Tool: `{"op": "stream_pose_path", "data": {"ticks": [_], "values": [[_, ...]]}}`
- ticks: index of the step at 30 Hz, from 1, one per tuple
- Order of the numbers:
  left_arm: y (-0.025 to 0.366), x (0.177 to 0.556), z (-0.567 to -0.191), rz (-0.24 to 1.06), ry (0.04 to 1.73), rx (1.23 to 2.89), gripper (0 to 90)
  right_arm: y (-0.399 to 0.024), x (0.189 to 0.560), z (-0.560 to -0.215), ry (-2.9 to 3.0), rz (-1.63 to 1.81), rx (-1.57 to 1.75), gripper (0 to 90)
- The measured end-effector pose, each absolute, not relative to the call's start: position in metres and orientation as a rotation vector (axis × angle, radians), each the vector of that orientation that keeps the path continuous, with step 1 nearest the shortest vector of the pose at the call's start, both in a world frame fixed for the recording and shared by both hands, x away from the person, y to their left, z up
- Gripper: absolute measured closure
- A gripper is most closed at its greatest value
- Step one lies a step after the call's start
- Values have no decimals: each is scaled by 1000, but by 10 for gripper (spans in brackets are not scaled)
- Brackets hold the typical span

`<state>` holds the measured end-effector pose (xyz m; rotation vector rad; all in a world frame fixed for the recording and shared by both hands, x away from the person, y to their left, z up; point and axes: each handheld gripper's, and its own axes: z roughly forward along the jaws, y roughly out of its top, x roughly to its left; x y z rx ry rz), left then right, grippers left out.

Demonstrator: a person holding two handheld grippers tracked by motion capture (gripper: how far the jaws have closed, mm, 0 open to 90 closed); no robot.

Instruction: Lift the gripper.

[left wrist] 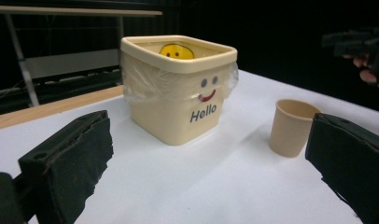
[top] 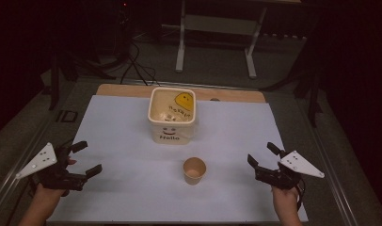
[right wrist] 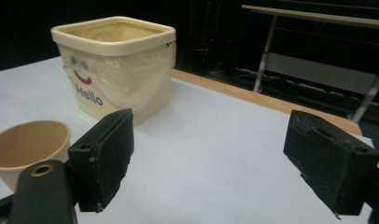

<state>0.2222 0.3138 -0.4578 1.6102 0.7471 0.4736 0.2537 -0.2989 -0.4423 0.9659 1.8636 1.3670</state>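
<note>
From the high view, the cream square plastic tub printed "Hello" (top: 172, 116) stands at upper centre on the white-covered counter (top: 123, 188), with the small tan paper cup (top: 194, 170) just below it, apart from it. The left gripper (top: 87, 158) sits at lower left and the right gripper (top: 265, 157) at lower right, both with fingers spread wide and empty, well apart from the cup. The left gripper view adds the tub's smiley face, clear film around its sides and a yellow smiley (left wrist: 177, 51) inside, with the cup at right centre. The right gripper view shows the tub at upper left and the cup's hollow inside at lower left.
</note>
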Motion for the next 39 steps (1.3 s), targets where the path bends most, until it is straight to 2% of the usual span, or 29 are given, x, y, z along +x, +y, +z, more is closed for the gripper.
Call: {"op": "stream_pose_path", "data": {"ticks": [4,6,19,39], "values": [[314,222,-455,460,787,1609,15,-299,252,-442,1857,1374,964,158],[313,221,-453,415,765,1638,16,-299,252,-442,1859,1381,965,155],[315,226,-423,367,684,1690,20,-299,254,-442,1890,1404,985,147],[267,249,-378,282,506,1847,26,-297,255,-442,1926,1451,949,141]]}}
